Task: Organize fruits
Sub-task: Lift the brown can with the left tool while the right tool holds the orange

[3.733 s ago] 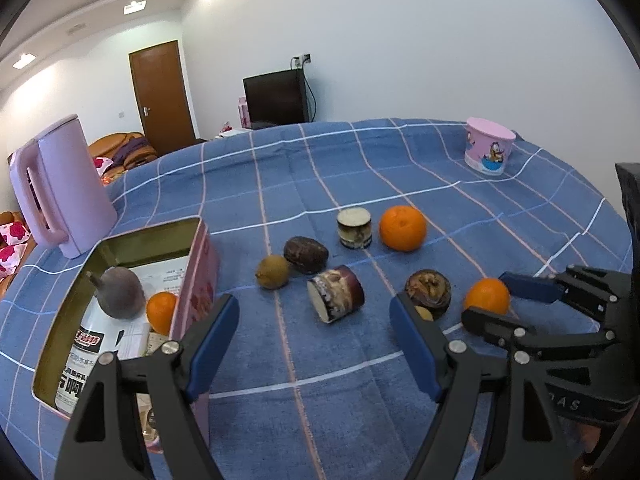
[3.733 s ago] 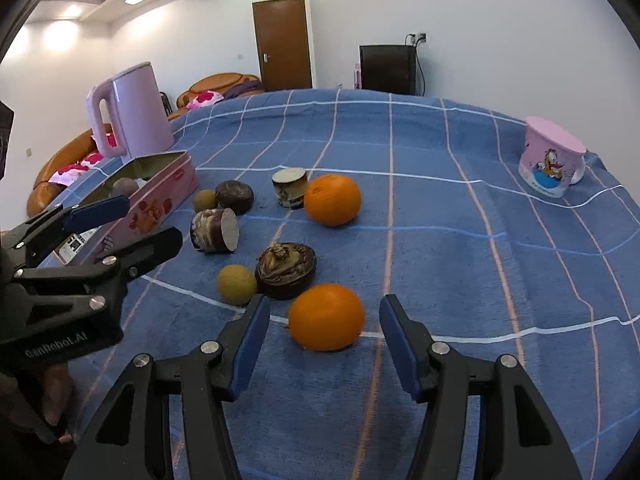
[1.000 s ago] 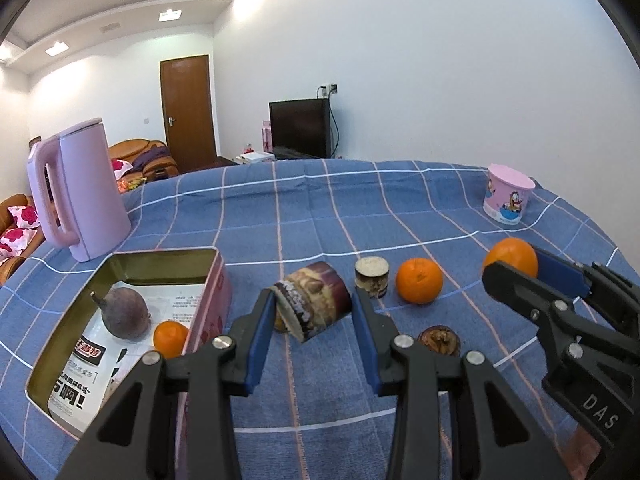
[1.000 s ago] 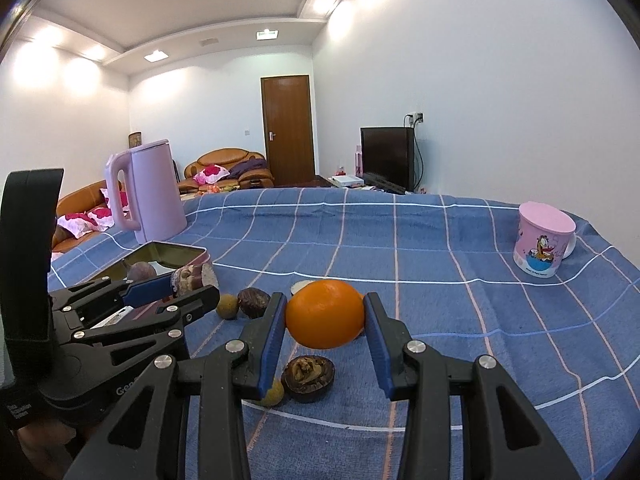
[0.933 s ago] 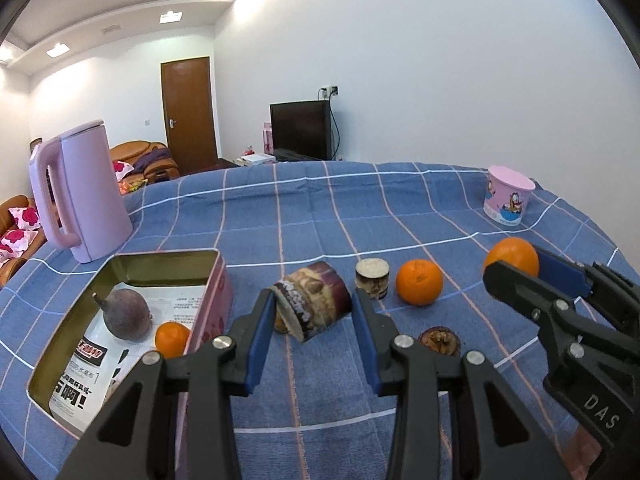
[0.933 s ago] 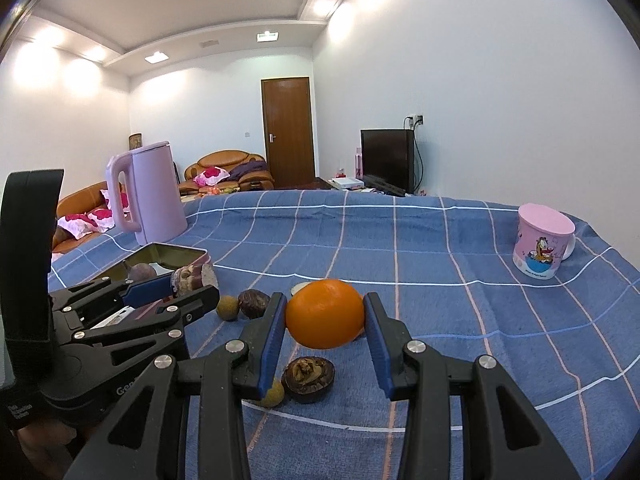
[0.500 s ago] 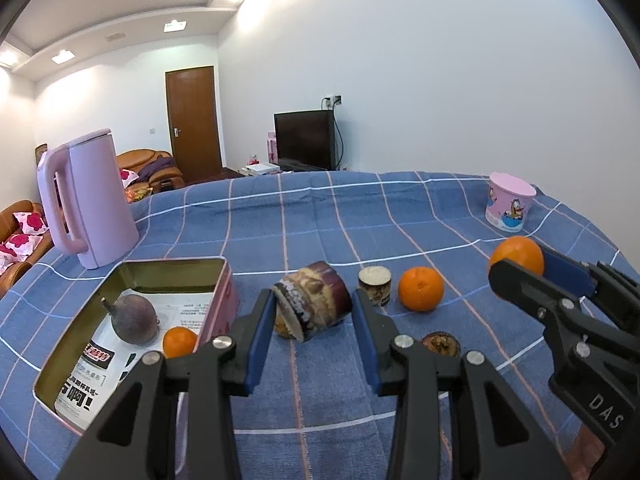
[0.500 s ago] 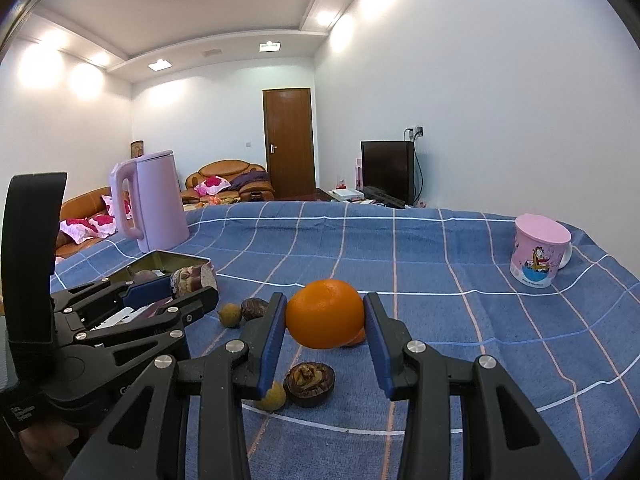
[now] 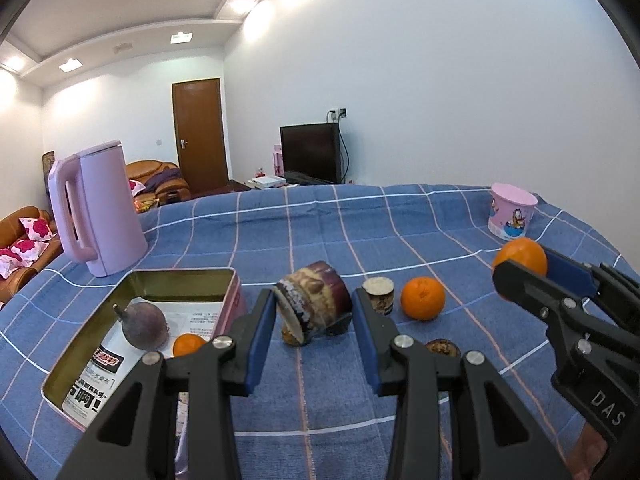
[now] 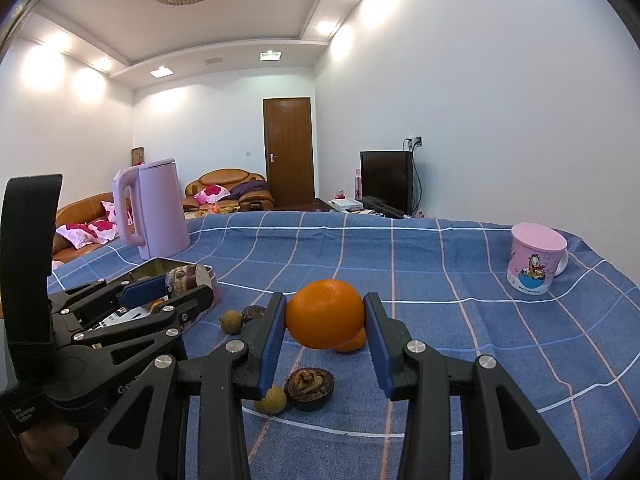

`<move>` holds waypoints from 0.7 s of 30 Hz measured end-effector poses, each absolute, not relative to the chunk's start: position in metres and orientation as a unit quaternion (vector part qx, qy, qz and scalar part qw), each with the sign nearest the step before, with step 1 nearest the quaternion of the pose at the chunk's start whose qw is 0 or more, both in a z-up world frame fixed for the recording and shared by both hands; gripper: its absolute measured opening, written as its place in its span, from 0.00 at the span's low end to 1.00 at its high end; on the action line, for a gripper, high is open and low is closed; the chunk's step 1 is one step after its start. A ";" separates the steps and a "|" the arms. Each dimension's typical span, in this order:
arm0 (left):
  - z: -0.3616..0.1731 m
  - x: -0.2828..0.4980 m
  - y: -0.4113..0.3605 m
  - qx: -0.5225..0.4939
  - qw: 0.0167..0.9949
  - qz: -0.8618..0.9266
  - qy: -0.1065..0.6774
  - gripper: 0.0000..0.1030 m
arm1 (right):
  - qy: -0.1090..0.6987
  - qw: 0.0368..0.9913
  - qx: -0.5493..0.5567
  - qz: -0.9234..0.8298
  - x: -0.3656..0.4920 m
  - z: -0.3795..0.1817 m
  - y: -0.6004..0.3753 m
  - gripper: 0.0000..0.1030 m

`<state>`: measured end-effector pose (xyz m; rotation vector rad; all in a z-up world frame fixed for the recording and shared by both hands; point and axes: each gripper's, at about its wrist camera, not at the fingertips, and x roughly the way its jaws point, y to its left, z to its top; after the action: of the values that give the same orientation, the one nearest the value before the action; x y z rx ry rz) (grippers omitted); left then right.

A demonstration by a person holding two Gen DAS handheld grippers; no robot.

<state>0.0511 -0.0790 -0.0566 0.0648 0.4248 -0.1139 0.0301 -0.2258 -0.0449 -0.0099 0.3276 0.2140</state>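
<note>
Plainly, both loads were held clear of the blue cloth (image 9: 400, 220): the left gripper (image 9: 314, 334) was clamped on a purple fruit chunk (image 9: 314, 304), the right gripper (image 10: 325, 338) on an orange (image 10: 325, 314). The open tin (image 9: 184, 276) lay at the near left. Slippage was judged likeliest with the orange, pinched only at its sides; a roll across the cloth could be caused. A clash between the grippers over the tin was also thought possible.

A round orange (image 10: 325, 314) and a brown mottled cut fruit (image 9: 313, 302) are held aloft.
</note>
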 end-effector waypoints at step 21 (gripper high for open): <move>-0.049 0.036 -0.077 0.041 0.985 -0.027 0.164 0.40 | 0.132 0.986 -0.005 0.097 0.020 -0.040 -0.228 0.40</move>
<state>0.0360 -0.0770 -0.0487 0.0820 0.3294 -0.0533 0.0199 -0.2283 -0.0405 -0.0092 0.2650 0.1954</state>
